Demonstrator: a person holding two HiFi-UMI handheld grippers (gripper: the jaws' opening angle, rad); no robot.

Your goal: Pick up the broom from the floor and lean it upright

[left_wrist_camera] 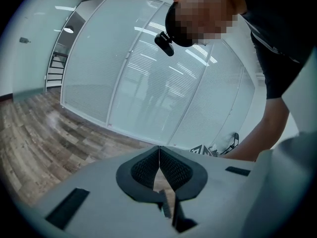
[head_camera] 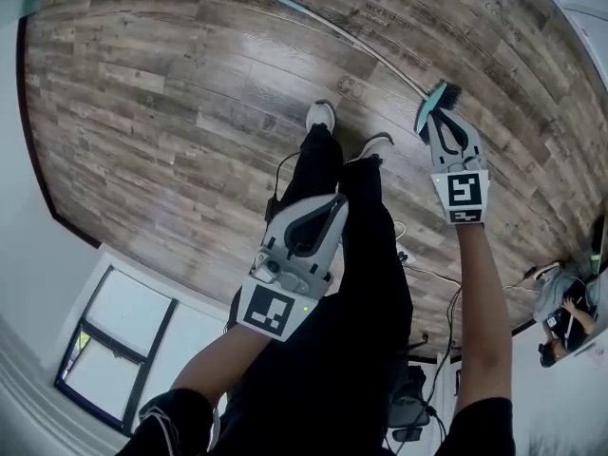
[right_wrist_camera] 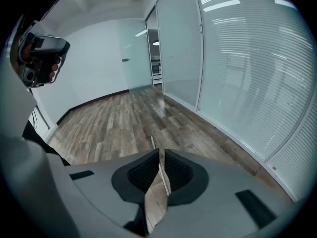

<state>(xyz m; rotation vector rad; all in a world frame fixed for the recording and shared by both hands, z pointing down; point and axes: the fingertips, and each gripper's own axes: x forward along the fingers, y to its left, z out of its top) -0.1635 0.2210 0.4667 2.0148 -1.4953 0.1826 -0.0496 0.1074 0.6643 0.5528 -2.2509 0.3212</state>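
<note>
From here I see my right gripper filling the bottom of the frame, its grey body spread wide and its two dark ribbed pads drawn almost together, with nothing caught in the thin slit but a strip of plank floor showing through. Just above the jaw tips a thin pale rod, which I take for the broom handle, lies on the boards, which run back to a white wall at centre left. A glass wall with blinds fills the right side, and a head camera sits at the upper left
</note>
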